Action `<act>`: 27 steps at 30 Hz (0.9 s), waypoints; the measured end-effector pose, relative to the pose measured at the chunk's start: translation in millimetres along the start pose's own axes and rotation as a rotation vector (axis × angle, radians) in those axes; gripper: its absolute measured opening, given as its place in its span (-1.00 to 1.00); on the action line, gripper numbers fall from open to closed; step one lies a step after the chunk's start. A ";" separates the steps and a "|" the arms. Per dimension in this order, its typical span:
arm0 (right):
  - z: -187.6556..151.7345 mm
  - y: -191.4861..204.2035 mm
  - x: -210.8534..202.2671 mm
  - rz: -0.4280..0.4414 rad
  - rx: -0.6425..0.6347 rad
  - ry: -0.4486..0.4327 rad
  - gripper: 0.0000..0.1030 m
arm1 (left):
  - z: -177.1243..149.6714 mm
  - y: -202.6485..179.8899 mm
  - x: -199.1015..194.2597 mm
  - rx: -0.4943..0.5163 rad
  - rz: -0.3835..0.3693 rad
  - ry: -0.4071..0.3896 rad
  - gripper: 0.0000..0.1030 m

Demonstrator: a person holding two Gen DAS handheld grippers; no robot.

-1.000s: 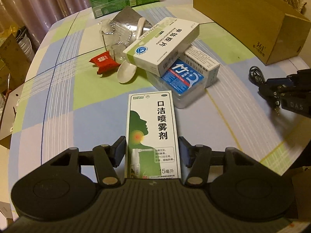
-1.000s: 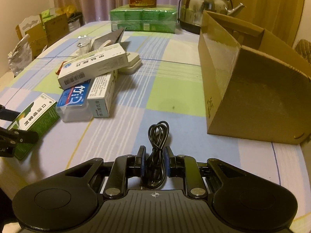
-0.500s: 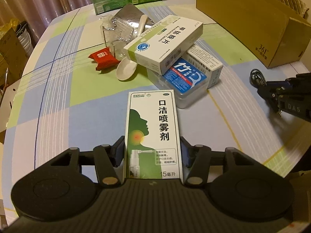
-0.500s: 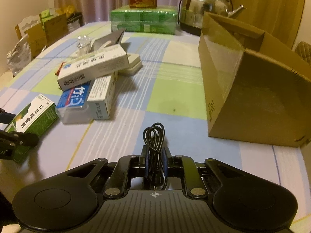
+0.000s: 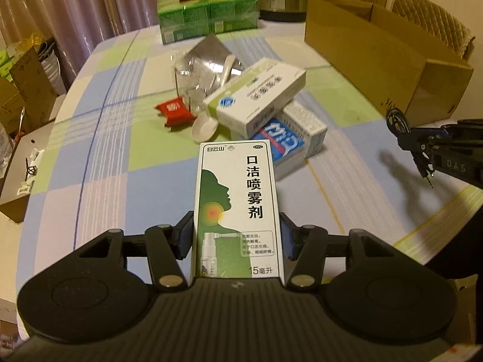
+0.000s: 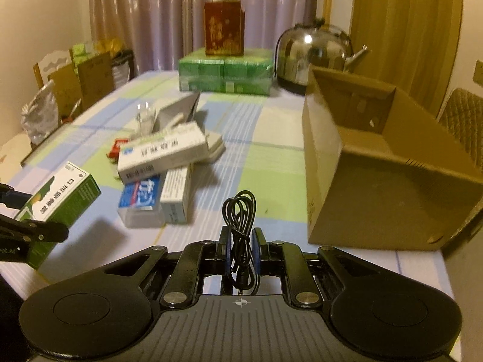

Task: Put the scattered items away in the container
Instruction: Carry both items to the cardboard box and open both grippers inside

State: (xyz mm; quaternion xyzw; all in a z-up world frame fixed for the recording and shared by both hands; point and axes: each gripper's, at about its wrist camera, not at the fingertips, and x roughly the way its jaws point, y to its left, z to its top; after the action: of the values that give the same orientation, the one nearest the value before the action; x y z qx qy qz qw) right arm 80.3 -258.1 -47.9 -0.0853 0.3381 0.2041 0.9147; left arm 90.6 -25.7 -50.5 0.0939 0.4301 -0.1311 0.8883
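left tongs (image 5: pixel 237 238): clenched on the green-and-white spray box (image 5: pixel 238 211), which is now lifted clear of the bench (image 5: pixel 99 163); a second ago it lay lower, close to the cloth.
right tongs (image 6: pixel 240 247): clamped tight on the coiled black cable (image 6: pixel 240 211); they were a touch wider a second ago, and the cable has since risen off the bench too.
meaning for the task: both items appear picked and ready to carry to the cardboard box (image 6: pixel 377 187), which stands open at the right.
items left: a white medicine carton (image 5: pixel 256 96) resting across a blue-label clear case (image 5: pixel 280 144) and a small white box (image 5: pixel 308 126); a white spoon (image 5: pixel 205 126), a red sachet (image 5: pixel 173 111) and crinkled clear plastic (image 5: pixel 196 78).
bystanders: green packs (image 6: pixel 225 74), a red tin (image 6: pixel 223 27), a steel kettle (image 6: pixel 314 54).
obstruction: the container's near wall stands tall, so each load likely has to go over its rim.
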 end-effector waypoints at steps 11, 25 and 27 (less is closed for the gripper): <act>33.8 -44.1 -50.2 -0.073 0.065 -0.135 -0.80 | 48.3 -48.6 -37.5 0.098 -0.056 -0.110 -0.02; 103.1 -174.6 -27.8 -0.146 0.182 -0.180 -0.80 | 177.9 -162.6 -10.5 0.203 -0.243 -0.221 -0.02; 109.8 -193.8 -15.6 -0.143 0.191 -0.153 -0.80 | 197.6 -177.3 2.0 0.208 -0.261 -0.221 -0.02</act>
State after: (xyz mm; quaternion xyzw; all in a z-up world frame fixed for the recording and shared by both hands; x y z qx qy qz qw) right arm 217.3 -405.6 48.9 -0.0061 0.2785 0.1113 0.9539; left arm 182.3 -249.3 59.4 0.1135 0.3227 -0.2981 0.8911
